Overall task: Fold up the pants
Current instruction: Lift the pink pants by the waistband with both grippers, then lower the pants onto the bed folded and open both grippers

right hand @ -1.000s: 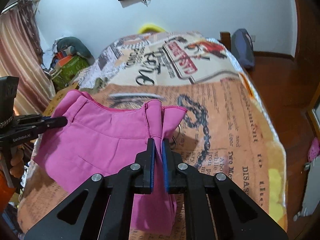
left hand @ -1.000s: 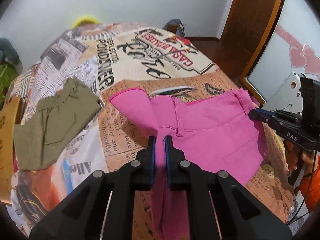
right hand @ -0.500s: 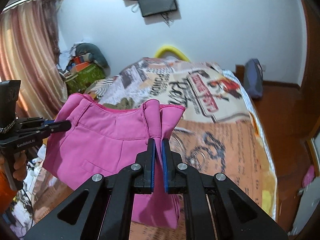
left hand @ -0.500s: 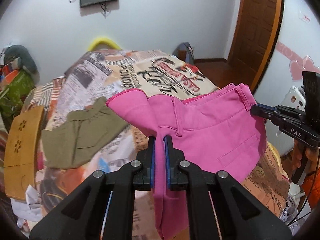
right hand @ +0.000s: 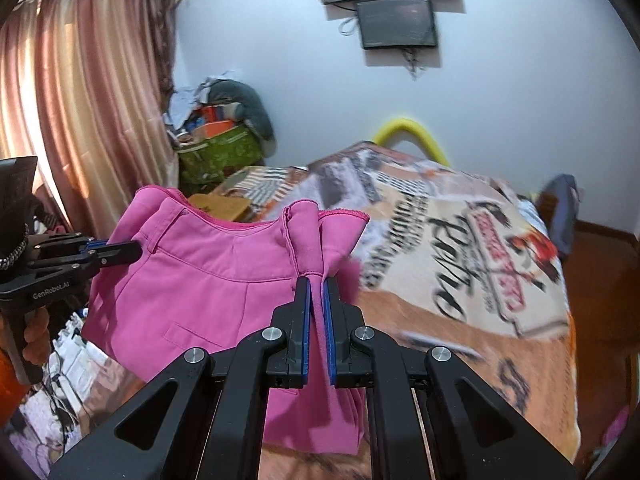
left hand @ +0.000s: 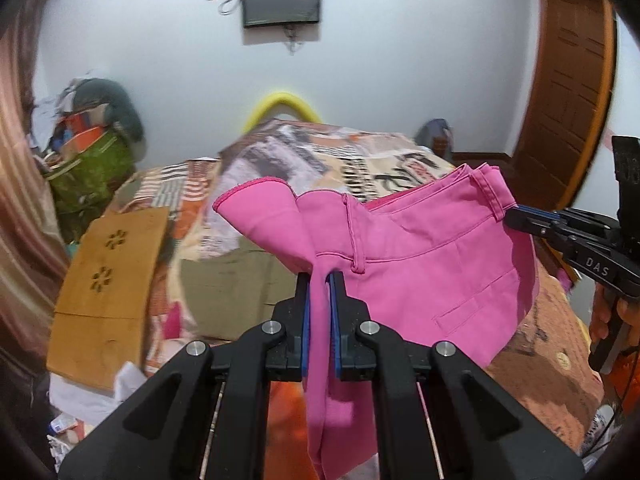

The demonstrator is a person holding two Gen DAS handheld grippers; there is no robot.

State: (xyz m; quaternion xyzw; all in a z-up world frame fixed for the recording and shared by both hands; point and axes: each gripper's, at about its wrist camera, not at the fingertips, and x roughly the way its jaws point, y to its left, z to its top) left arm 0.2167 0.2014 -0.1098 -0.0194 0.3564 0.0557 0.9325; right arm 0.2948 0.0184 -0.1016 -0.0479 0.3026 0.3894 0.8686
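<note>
Bedroom: bed (left hand: 532, 344) with newsprint-pattern cover, wall screen (left hand: 282, 2) behind. Pink pants (left hand: 424, 264) suspended above bed, stretched between grippers. Left gripper (left hand: 319, 280) jaws pinching one waistband corner; right gripper (right hand: 317, 284) jaws pinching opposite corner. Olive garment (left hand: 236, 284) lying on bed below.

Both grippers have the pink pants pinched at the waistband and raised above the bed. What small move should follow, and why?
Probably lower the pink pants flat onto the bedspread: left gripper and right gripper each pinch a waistband corner, and the fabric hangs bunched, unfit for creasing.
</note>
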